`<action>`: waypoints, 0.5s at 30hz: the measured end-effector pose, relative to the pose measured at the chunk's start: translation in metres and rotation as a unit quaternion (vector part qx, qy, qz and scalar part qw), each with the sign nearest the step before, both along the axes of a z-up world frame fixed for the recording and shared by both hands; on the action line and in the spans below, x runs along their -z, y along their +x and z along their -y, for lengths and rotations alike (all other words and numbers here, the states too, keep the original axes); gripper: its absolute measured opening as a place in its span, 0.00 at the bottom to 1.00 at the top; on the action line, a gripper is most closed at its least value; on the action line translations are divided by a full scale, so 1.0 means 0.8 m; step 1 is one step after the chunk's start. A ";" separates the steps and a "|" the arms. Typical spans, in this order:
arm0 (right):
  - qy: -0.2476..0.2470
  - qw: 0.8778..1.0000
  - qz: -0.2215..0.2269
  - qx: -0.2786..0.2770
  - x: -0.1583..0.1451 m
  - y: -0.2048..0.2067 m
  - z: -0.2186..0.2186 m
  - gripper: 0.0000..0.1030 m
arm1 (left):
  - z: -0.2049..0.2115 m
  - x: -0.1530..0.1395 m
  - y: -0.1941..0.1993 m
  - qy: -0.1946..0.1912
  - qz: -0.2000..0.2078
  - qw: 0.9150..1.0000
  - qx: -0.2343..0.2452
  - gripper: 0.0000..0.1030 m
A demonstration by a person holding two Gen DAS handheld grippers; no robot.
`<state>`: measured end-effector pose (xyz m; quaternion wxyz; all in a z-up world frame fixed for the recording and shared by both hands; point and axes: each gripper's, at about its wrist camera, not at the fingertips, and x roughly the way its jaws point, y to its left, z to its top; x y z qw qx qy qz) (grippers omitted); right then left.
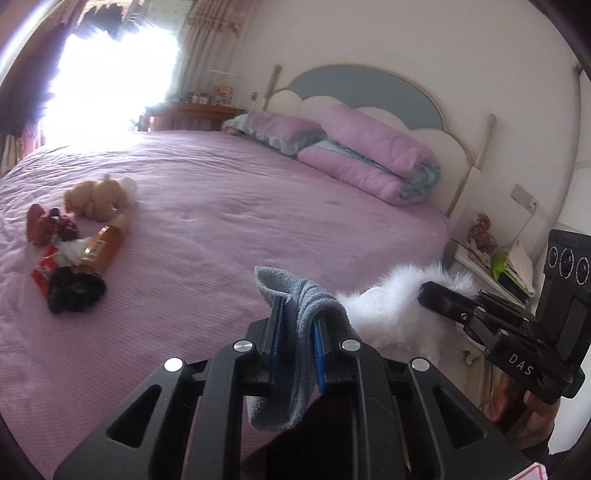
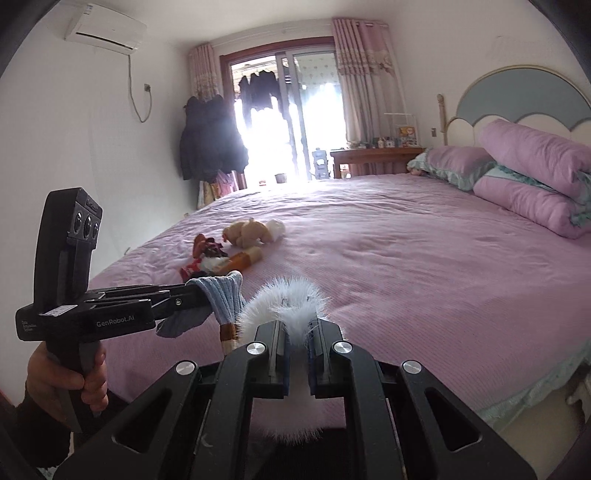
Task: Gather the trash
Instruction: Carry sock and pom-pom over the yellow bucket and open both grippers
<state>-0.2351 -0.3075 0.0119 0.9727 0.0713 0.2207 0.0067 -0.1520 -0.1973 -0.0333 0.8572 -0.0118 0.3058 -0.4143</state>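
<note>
Left gripper [image 1: 299, 332]: grey sock [image 1: 295, 354] is pinched between the jaws. Right gripper [image 2: 297, 332]: white fluffy item [image 2: 284, 302] is pinched. Wrappers [image 1: 74, 254] are scattered on the bed [image 1: 240, 206] beyond.

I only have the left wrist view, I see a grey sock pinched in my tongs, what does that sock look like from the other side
Observer: In the right wrist view the grey ribbed sock hangs down from the left tongs, and its lower end has a brown and white band.
Operator: Is the right one gripping that white fluffy thing properly?
Observer: Yes, the white fluffy fur piece sits pinched between the right tongs, with more fluff hanging below them.
Operator: Anything on the far wall I can't see?
Observer: A white wall air conditioner is mounted high up, and dark coats hang beside the glass door.
</note>
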 end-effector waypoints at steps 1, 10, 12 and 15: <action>0.001 1.000 -0.006 0.015 0.005 -0.012 0.009 0.07 | 0.013 0.006 -0.005 0.004 -0.006 1.000 0.014 0.15; 0.022 0.985 -0.076 0.153 0.067 -0.119 0.087 0.07 | 0.132 0.066 -0.069 0.057 -0.046 0.987 0.144 0.15; 0.023 0.979 -0.090 0.179 0.081 -0.142 0.102 0.07 | 0.154 0.080 -0.084 0.071 -0.050 0.983 0.164 0.15; 0.037 0.971 -0.105 0.210 0.103 -0.172 0.121 0.07 | 0.184 0.102 -0.104 0.094 -0.054 0.974 0.197 0.16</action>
